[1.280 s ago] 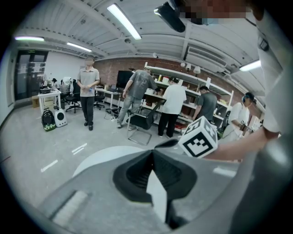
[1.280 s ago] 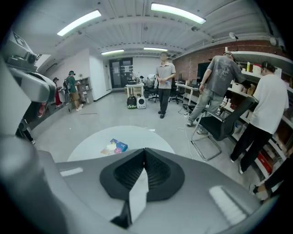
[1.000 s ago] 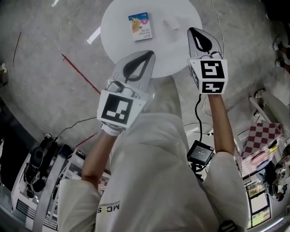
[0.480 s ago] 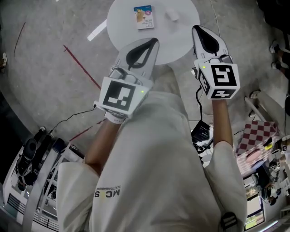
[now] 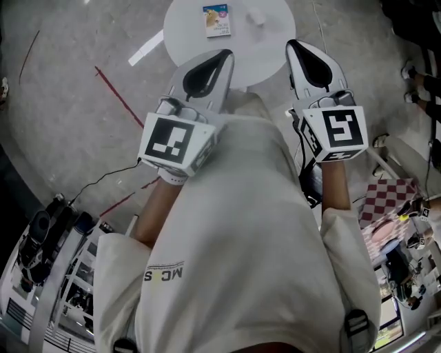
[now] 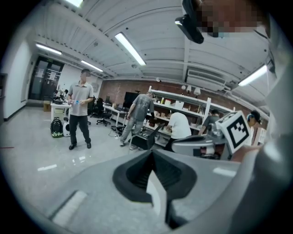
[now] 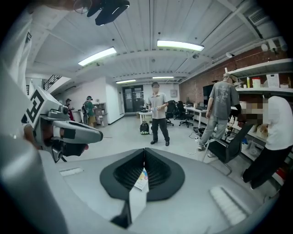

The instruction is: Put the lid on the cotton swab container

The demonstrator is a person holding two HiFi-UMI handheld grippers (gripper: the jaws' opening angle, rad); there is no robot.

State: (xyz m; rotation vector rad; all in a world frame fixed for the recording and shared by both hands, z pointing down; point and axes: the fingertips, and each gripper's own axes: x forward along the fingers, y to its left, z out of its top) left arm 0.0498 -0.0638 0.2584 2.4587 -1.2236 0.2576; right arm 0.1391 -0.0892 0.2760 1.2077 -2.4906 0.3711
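Jaws together and empty on left hand-held gripper (image 5: 224, 56) and right hand-held gripper (image 5: 292, 45); they should descend to the counter (image 5: 186, 34) and spread before reaching the small pale piece (image 5: 256, 16), possibly the lid.

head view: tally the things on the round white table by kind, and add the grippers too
blue and white printed rectangular box: 1
small white object: 1
grey handheld grippers: 2 (left gripper, right gripper)
total: 4

The left gripper (image 5: 222, 61) and right gripper (image 5: 296, 52) show matt grey plastic, ribbed black inside the jaws. Beyond the jaws, the desk (image 5: 185, 29) looks smooth white, the floor (image 6: 32, 157) glossy.
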